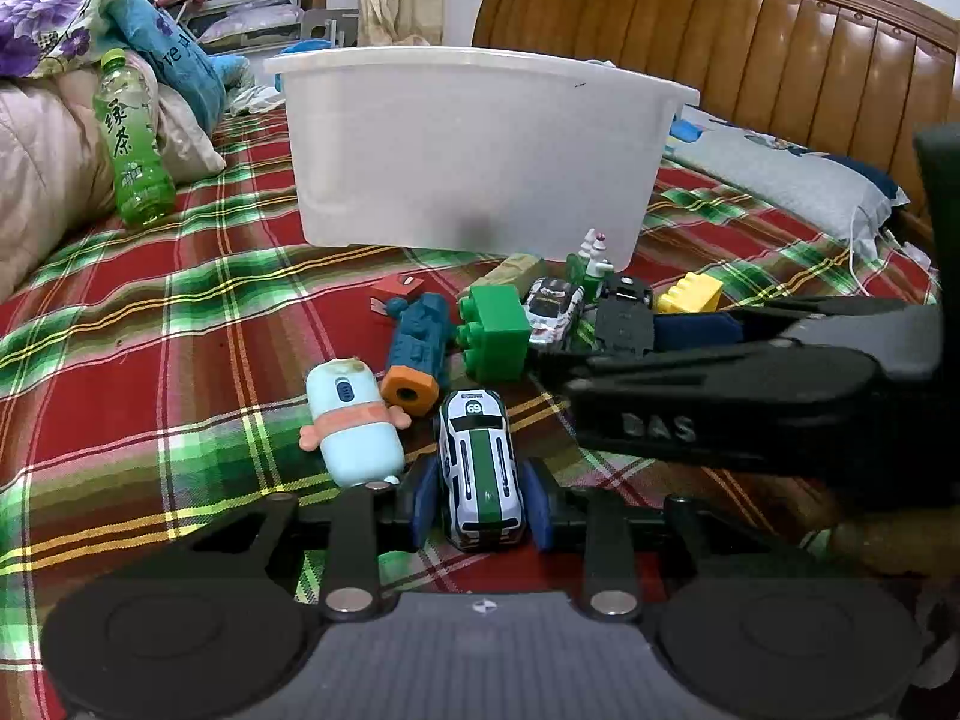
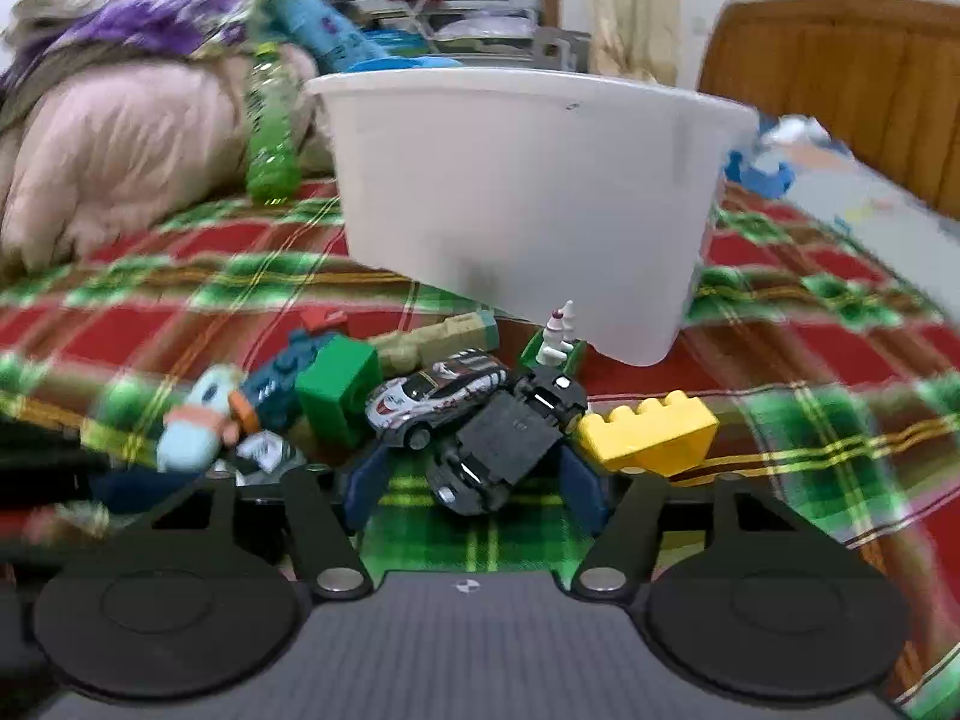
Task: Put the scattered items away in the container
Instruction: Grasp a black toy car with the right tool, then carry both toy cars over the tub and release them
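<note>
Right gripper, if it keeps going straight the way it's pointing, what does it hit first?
The upside-down black toy car, which already lies between the open right gripper fingers. Beyond it sit the white and black toy race car and then the white plastic tub, though depth is hard to judge.

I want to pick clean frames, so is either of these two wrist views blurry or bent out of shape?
Left wrist view: sharp; the white bin and headboard bow from the fisheye. Right wrist view: motion-smeared, worst at the plaid bedspread edges; the upside-down black car stays fairly crisp.
</note>
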The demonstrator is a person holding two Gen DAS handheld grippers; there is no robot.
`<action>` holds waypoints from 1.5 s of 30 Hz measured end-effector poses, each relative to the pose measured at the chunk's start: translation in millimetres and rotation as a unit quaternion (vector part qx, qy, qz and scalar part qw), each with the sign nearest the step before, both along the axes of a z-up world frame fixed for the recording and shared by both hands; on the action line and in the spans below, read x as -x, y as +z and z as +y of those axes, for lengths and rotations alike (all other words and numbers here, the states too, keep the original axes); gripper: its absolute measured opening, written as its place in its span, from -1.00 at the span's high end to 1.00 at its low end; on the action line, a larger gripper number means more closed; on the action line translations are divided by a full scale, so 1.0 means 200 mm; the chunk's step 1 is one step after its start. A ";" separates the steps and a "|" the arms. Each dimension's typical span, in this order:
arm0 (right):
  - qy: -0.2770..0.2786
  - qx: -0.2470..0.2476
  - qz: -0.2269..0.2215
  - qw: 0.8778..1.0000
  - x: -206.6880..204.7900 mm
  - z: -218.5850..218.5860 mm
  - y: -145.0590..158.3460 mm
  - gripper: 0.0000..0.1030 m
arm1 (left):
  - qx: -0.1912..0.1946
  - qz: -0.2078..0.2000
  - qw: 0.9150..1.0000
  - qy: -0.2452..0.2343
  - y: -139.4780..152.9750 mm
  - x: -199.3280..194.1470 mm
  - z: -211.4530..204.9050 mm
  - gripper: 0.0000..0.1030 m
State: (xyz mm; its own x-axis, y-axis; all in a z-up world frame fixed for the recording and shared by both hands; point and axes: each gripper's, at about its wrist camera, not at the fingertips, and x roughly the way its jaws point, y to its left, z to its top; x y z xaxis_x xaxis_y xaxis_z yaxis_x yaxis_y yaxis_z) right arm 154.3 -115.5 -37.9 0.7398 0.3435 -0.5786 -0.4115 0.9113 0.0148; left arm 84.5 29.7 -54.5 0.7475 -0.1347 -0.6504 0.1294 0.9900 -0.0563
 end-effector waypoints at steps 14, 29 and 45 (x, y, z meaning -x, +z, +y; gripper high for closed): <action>-0.003 0.014 0.008 1.000 0.04 -0.11 0.01 0.35 | 0.006 0.000 1.000 -0.020 0.00 0.01 -0.05 0.32; 0.027 0.038 -0.013 0.999 0.20 -0.13 -0.02 0.15 | 0.007 -0.003 1.000 -0.015 -0.02 0.04 -0.06 0.31; 0.038 0.036 -0.042 0.998 0.23 -0.13 -0.01 0.35 | 0.024 -0.025 0.999 -0.016 0.04 0.08 -0.03 0.35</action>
State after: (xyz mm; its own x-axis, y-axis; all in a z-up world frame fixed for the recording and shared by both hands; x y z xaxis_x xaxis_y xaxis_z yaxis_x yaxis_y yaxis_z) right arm 108.9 -142.2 -39.5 0.7601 0.3598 -0.5412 -0.4764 0.8749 -0.0875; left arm 67.7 23.5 -46.1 0.7736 -0.1884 -0.6050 0.1645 0.9818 -0.0954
